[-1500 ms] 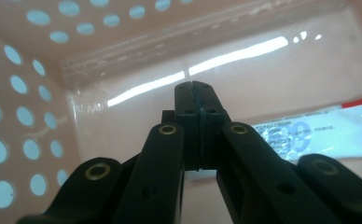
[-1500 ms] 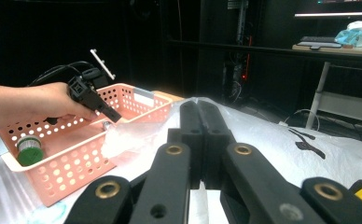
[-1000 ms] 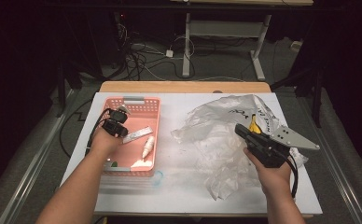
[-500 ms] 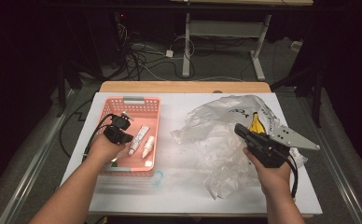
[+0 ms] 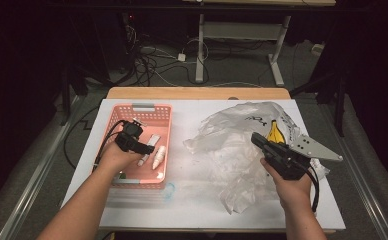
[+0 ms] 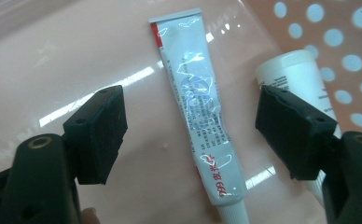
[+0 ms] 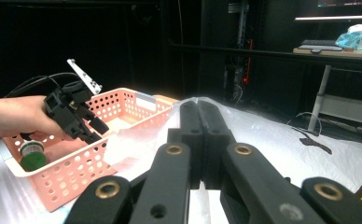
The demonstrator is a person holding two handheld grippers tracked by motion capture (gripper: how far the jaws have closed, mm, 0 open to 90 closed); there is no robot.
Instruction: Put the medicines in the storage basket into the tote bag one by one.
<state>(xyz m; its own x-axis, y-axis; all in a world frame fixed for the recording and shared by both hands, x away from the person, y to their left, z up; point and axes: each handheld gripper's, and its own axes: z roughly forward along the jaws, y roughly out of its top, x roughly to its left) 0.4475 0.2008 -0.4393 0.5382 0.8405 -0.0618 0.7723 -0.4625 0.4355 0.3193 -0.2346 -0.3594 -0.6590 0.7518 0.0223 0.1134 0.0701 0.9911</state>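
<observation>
A white tube with red print (image 6: pixel 202 121) lies flat on the floor of the pink basket (image 5: pixel 137 107). My left gripper (image 6: pixel 195 128) hangs right over it. Its jaws have just been opening and now stand apart on either side of the tube, pads clear of it. In the high view the left gripper (image 5: pixel 146 148) is inside the basket, beside the tube (image 5: pixel 151 143). My right gripper (image 5: pixel 256 137) is shut with nothing between its jaws (image 7: pixel 200 121), held above a crumpled clear plastic bag (image 5: pixel 232 155).
A small white bottle (image 6: pixel 300 79) lies next to the tube, and a green-capped item (image 7: pixel 32 158) sits at the basket's near end. A banana (image 5: pixel 274 132) shows on the bag. The white table top (image 5: pixel 192 200) ends close in front of the forearms.
The left gripper came down into the basket with the tube, then opened; the tube now rests on the basket floor. The right gripper has kept still.
</observation>
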